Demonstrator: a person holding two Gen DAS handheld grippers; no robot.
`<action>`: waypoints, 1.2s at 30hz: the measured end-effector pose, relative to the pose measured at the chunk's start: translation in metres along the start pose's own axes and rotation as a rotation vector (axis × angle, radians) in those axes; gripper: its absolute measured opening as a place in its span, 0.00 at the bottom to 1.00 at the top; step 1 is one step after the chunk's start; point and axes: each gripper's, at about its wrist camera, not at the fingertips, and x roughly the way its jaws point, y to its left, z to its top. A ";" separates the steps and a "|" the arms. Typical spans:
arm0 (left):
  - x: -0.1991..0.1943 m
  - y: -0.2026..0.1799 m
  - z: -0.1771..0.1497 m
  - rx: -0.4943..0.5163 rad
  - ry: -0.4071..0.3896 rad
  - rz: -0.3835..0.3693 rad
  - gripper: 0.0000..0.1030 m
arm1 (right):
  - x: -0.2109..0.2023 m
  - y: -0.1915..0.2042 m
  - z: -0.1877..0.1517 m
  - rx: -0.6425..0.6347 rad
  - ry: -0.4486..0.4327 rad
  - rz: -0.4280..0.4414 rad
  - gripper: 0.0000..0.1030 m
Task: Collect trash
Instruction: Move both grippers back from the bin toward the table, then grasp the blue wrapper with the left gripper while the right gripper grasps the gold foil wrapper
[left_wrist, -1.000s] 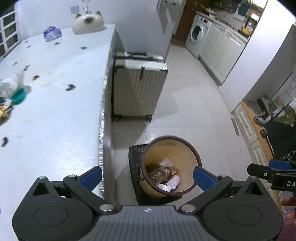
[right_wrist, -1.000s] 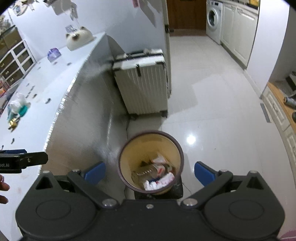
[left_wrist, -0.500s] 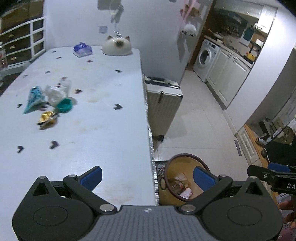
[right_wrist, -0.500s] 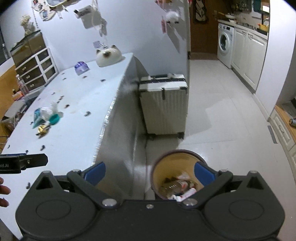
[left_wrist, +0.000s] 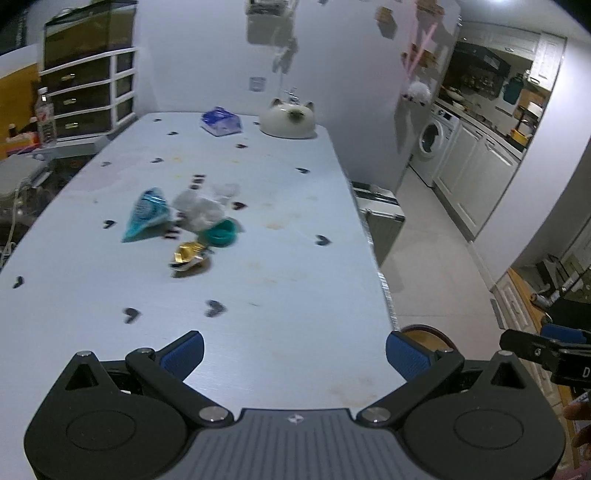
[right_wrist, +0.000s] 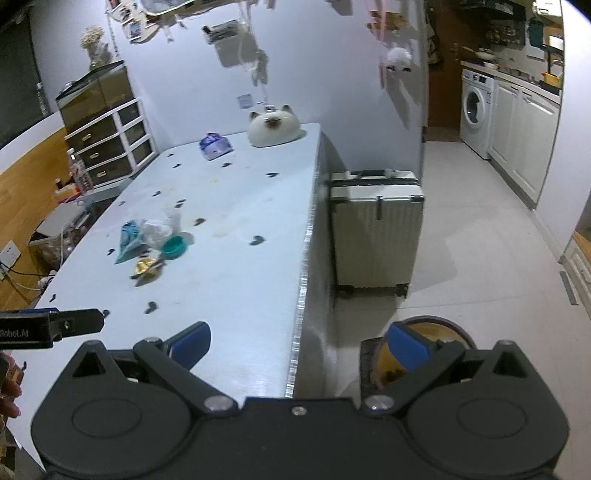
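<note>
Trash lies together on the white table (left_wrist: 280, 280): a teal wrapper (left_wrist: 146, 214), crumpled clear plastic (left_wrist: 201, 208), a teal lid (left_wrist: 219, 234) and a gold wrapper (left_wrist: 188, 254). The same pile shows in the right wrist view (right_wrist: 151, 240). The brown-rimmed trash bin stands on the floor by the table's near right corner (left_wrist: 424, 334) (right_wrist: 436, 328). My left gripper (left_wrist: 293, 354) is open and empty above the near table edge. My right gripper (right_wrist: 299, 343) is open and empty over the table's right edge.
A cat-shaped white dish (left_wrist: 288, 122) and a blue tissue pack (left_wrist: 221, 122) sit at the table's far end. A white suitcase (right_wrist: 375, 232) stands beside the table. Dark heart marks dot the tabletop. Drawers (left_wrist: 88, 96) stand at the far left.
Both grippers have lifted and swung from looking down into the bin to looking along the table. The trash pile has come into view ahead; the bin has dropped to the bottom edge.
</note>
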 end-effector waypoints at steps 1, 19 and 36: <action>-0.001 0.008 0.001 -0.005 -0.004 0.007 1.00 | 0.003 0.007 0.001 -0.007 0.000 0.005 1.00; 0.054 0.150 0.071 -0.111 -0.092 0.054 1.00 | 0.114 0.119 0.072 -0.065 0.023 0.086 1.00; 0.132 0.216 0.129 -0.144 -0.089 0.092 1.00 | 0.290 0.217 0.083 0.063 0.171 0.068 1.00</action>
